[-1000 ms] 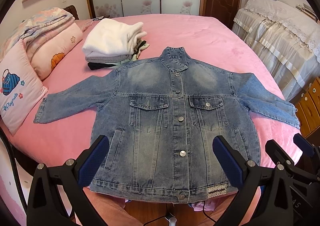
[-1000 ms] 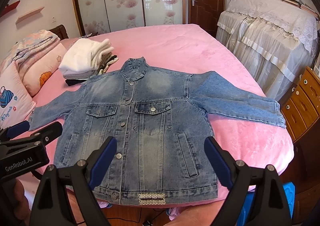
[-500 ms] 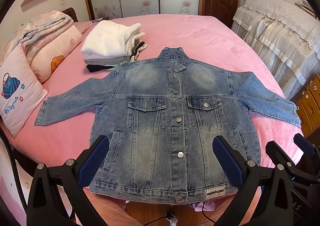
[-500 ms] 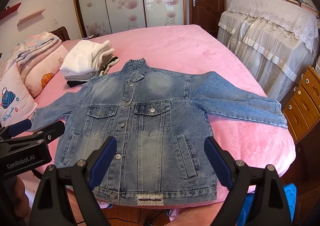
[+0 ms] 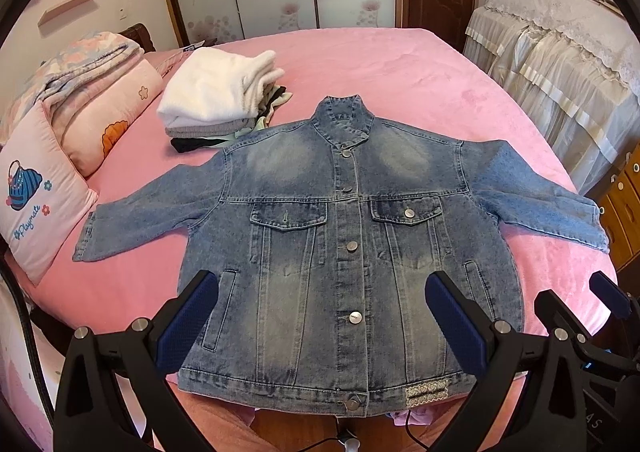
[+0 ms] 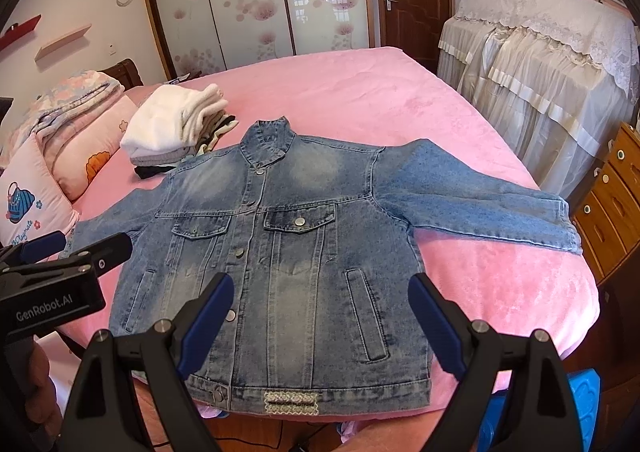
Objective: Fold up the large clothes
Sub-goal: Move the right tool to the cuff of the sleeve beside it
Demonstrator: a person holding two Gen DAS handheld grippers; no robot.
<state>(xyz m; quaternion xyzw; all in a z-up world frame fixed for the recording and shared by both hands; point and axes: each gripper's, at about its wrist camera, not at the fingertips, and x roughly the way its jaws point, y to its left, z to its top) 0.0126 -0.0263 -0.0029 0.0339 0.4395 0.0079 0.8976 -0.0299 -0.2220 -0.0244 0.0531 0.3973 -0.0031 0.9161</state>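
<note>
Plainly, nothing has been folded yet. At the far left, pink pillows [image 5: 44,191] are propped at the edge of the pink bed [image 5: 400,67], and just beyond them a pile of folded clothes [image 5: 216,99] topped by something white and fluffy is stacked; its near edge lies just beside the jacket's shoulder. The denim jacket [image 5: 344,252] is spread flat and face up across the near part of the bed, buttoned, collar away from the cameras, hem at the bed's near edge, both sleeves laid out sideways. The left sleeve [image 5: 140,219] reaches toward the pillows; the right sleeve [image 6: 480,199] stretches toward the wooden drawers [image 6: 612,203] beside the bed.

The left gripper [image 5: 320,316] is held above the hem, its blue-padded fingers [image 5: 188,320] wide apart and clamped on nothing. The right gripper [image 6: 320,320] is held likewise over the hem further right, fingers [image 6: 436,324] spread and empty.

The step in hand is judged to be the approach before the first fold. Next, a sleeve or a side edge would probably have to be pinched, with the fingers lowered to the cloth and closed on a single layer, then carried across the chest. Denim is stiff and heavy, so a firm grip near a cuff or a shoulder seam is likely needed, lest the sleeve be dragged out of line.
</note>
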